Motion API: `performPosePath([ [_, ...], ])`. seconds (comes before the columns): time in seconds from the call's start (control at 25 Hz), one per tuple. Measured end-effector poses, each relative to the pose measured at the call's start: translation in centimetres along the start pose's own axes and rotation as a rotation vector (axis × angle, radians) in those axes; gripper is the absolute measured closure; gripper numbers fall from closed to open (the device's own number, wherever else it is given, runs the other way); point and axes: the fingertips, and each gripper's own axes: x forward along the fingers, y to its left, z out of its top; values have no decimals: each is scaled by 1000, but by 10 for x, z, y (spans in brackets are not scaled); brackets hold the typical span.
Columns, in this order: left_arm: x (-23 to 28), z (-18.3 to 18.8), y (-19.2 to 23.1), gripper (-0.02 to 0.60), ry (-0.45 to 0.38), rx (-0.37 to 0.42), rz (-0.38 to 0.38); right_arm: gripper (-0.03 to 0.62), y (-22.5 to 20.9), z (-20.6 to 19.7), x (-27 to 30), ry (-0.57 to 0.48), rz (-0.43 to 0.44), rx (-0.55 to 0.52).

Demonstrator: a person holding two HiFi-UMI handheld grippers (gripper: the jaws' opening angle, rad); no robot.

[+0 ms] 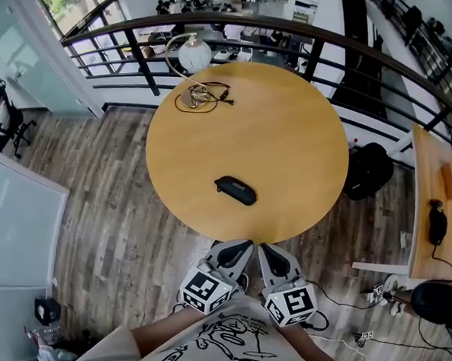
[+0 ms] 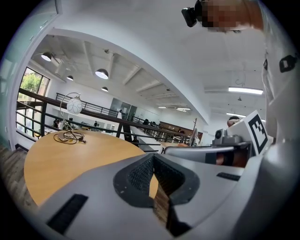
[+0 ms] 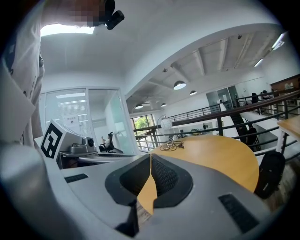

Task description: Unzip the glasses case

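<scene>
Glasses case (image 1: 235, 190): black, oblong, with rounded ends and a matte shell. It lies flat on the table, ahead of both grippers and well apart from them, roughly in line with the left one. The zip looks closed, though the case is too small in the head view to be sure.

Left gripper (image 1: 234, 253): grey moulded body with dark ribbed pads. The jaws are brought together at the tips (image 2: 152, 157) with nothing between them. It is held off the table's near edge, close to the person's body.

Right gripper (image 1: 270, 259): same build, just beside the left. The jaws likewise meet at the tips (image 3: 150, 157) and are empty.

Table (image 1: 286, 157): round, with a smooth honey-coloured wood top, lying ahead of both grippers.

Cable (image 1: 198, 97): a loose dark coil at the table's far side, beyond the case.

Lamp (image 1: 194, 54): white globe on a curved stem, beyond the cable.

Bag (image 1: 367, 171): black and soft, on the plank floor (image 1: 106, 221), ahead and to the right of the right gripper.
</scene>
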Motion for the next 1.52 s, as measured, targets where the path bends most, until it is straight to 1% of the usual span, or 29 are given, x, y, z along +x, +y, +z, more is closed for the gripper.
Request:
performPosePath([
  [0.28,19,28,57,575,-8,9,-13,571,-14,19,61,11,-14,-18],
  [0.52,30,55,109,575,-18,25,-33,571,-21,42,115,2,-47,-25],
  [0.8,34,70,154,575,-13,25,-83,571,-17,55,161,7,-89,-36],
  [1.12,40,71,181,575,5,5,-122,571,-20,53,188,30,-128,-25],
  [1.32,50,71,183,575,19,7,-133,571,-30,54,193,34,-134,-26],
  [1.52,65,69,178,575,45,17,-130,571,-43,55,191,48,-114,-53],
])
